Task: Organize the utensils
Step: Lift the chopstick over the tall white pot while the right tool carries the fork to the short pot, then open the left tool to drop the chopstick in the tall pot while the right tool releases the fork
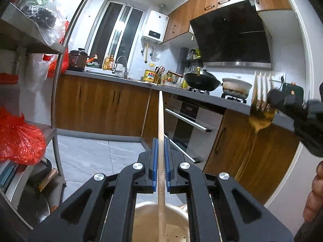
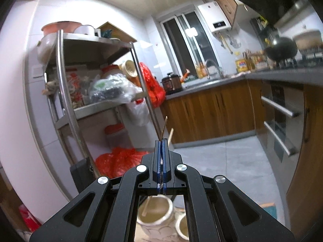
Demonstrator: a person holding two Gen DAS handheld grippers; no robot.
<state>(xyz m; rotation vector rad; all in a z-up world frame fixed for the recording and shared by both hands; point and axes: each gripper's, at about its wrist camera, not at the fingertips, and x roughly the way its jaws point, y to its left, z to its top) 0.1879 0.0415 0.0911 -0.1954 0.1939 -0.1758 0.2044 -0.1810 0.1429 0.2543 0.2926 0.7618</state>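
Observation:
My left gripper (image 1: pixel 160 141) is shut on a wooden chopstick (image 1: pixel 160 117) that stands upright, its lower end inside a cream holder cup (image 1: pixel 153 221) below the jaws. My right gripper (image 2: pixel 162 141) is shut on a thin gold utensil handle (image 2: pixel 164 126). In the left wrist view the right gripper (image 1: pixel 272 98) sits at the right edge, holding a gold fork (image 1: pixel 259 109) and gold spoon (image 1: pixel 260 121) up in the air. Below the right gripper stand a cream cup (image 2: pixel 157 211) with a chopstick (image 2: pixel 146 206) in it and a second cup (image 2: pixel 182 228).
A steel shelf rack (image 2: pixel 66 92) with plastic bags stands to the left. Wooden cabinets and a grey counter (image 1: pixel 113 76) run along the back. A black wok (image 1: pixel 201 79) and a white pot (image 1: pixel 237 87) sit on the stove. A hand (image 1: pixel 315 191) shows at the right edge.

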